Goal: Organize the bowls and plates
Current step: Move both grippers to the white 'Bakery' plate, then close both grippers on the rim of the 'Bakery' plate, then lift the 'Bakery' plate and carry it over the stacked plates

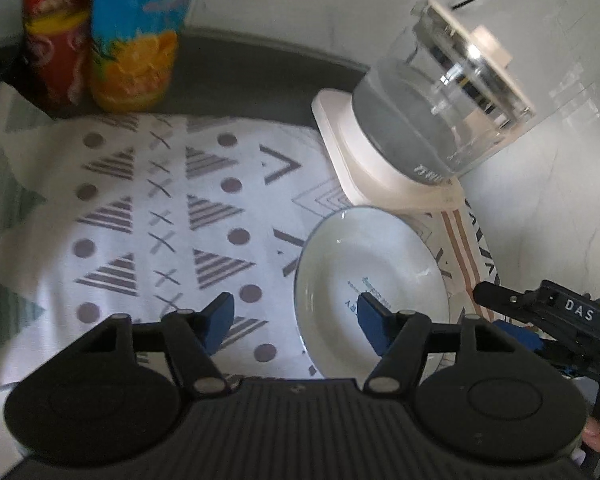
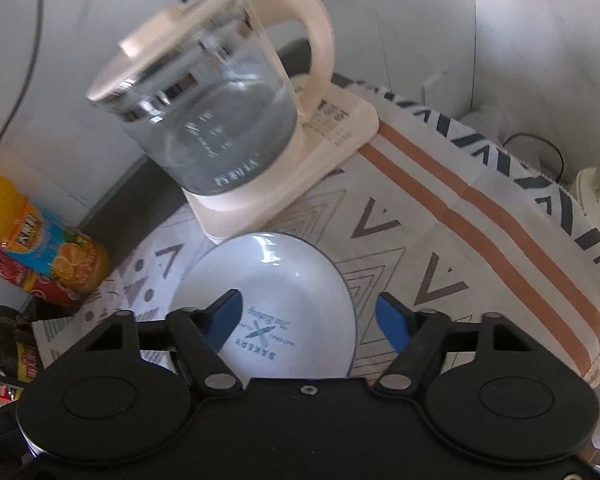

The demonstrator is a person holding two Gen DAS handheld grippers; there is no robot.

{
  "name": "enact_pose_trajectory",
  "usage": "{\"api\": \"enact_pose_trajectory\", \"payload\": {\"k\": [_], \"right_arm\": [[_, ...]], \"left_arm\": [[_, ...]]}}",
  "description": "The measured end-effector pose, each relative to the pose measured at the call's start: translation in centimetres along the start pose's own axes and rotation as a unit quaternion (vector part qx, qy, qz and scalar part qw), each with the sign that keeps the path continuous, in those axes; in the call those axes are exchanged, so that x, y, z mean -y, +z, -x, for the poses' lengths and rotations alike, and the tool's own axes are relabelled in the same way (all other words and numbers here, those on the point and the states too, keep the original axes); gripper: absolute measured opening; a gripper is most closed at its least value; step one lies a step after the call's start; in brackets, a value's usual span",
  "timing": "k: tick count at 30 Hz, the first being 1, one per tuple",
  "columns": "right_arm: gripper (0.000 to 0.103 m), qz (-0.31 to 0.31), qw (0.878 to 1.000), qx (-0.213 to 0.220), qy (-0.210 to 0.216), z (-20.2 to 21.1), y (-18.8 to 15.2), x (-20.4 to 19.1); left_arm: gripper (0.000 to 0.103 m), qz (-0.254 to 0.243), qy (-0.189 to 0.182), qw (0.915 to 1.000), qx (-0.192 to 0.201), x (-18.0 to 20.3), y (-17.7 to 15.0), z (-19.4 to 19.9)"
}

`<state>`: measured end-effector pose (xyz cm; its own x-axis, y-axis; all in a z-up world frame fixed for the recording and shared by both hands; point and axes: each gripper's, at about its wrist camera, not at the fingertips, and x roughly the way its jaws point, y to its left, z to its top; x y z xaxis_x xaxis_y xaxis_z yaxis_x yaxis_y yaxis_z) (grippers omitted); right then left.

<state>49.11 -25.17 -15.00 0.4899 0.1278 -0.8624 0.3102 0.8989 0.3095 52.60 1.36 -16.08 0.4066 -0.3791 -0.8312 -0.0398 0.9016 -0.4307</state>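
Both your grippers are spread wide, gripping nothing: left gripper [image 1: 296,320], right gripper [image 2: 310,316]. The white Bakery plate [image 2: 276,300] sits on the patterned cloth [image 1: 160,216], just near of the glass kettle [image 2: 216,120].

Support surface: dark grey countertop [image 1: 236,64], bare only in a strip along the far edge against the pale wall. Most of it is covered by a white patterned cloth [image 1: 172,216] printed with grey triangles, dots and crosses; its right part carries chevrons and two orange stripes.

On the cloth: white plate [image 2: 284,280] with thin dark rim, flat, right of centre. Just beyond it, touching or nearly so, cream kettle base [image 2: 340,136] carrying a glass kettle.

Far left: orange juice bottle [image 1: 140,40] and red bottle [image 1: 52,40], upright, side by side.
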Motion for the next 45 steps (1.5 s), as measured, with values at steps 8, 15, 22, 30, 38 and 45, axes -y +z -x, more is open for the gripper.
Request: {"api": "enact_pose_trajectory", "payload": {"k": [8,15,22,30,38,45], "right_arm": [[0.034,-0.039,0.997,-0.068,-0.006,-3.4,1.2,2.3],[0.033,-0.026,0.995,-0.099,-0.017,-5.1,1.6,2.6],[0.024,-0.006,0.992,-0.125,-0.03,-6.9,1.6,2.4],[0.019,0.011,0.99,-0.135,-0.028,-7.8,1.6,1.7],[0.017,0.04,0.992,-0.115,-0.041,-7.3,1.3,0.9],[0.014,0.027,0.995,-0.098,-0.011,-6.2,1.3,0.7]], "left_arm": [[0.057,0.004,-0.016,0.9994,-0.03,0.4,0.1,-2.9],[0.04,0.017,-0.022,0.9981,-0.055,0.3,0.1,-5.0],[0.024,0.018,-0.026,0.9973,-0.066,0.4,-0.2,-6.4],[0.015,0.027,-0.029,0.9972,-0.064,-0.1,0.0,-6.6],[0.005,0.007,-0.042,0.9983,-0.04,-0.1,0.1,-5.0],[0.005,0.009,-0.038,0.9991,-0.019,-0.3,0.6,-3.6]]}}
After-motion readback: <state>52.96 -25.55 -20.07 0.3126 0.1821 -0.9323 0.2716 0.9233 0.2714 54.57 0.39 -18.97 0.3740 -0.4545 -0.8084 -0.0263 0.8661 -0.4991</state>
